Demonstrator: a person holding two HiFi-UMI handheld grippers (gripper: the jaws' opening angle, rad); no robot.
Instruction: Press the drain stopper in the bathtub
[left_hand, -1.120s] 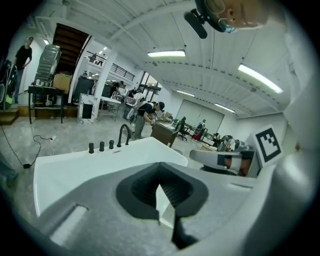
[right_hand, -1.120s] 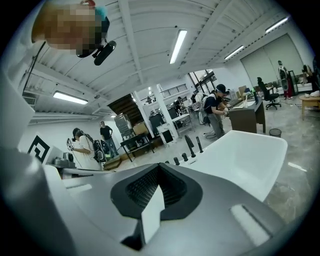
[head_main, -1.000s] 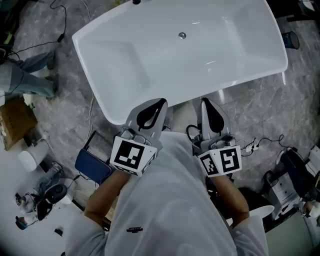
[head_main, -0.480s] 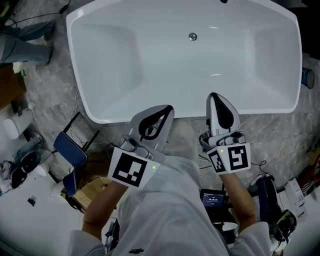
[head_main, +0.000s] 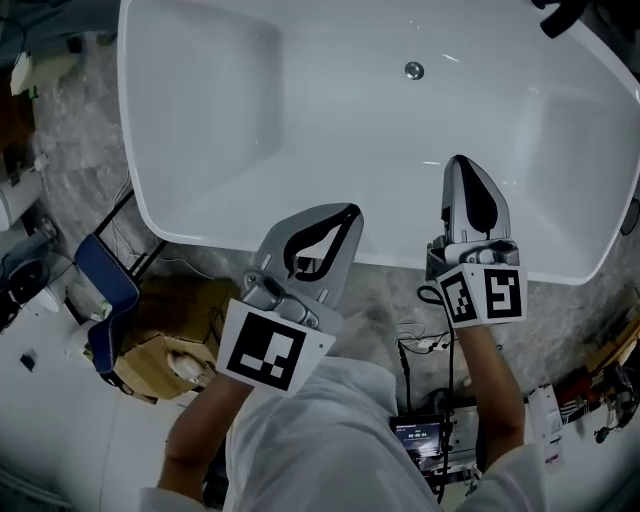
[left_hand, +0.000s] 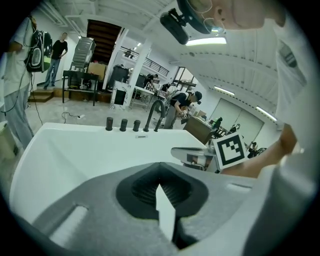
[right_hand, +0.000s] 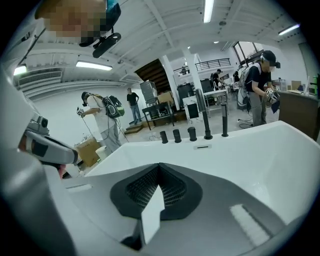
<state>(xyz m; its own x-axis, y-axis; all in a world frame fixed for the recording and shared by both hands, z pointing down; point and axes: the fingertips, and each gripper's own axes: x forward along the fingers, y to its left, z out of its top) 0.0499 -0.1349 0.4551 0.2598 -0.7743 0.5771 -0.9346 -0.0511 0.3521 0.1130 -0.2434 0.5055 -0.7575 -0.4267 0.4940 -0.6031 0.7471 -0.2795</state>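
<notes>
1. White tub fills the upper part of the head view. The stopper, a small round metal disc, sits on the tub floor near the far side.
2. Crossing the near rim, the left gripper has its tips just inside the tub. Its jaws meet at the tips with nothing between them, and only the oval gap behind the tips is open.
3. Further over the basin, the right gripper also has its jaws closed tip to tip and holds nothing. It is the nearer of the two to the stopper, but well apart from it.
4. Dark taps stand in a row on the far rim.
5. On the floor to the person's left lies a cardboard box.
</notes>
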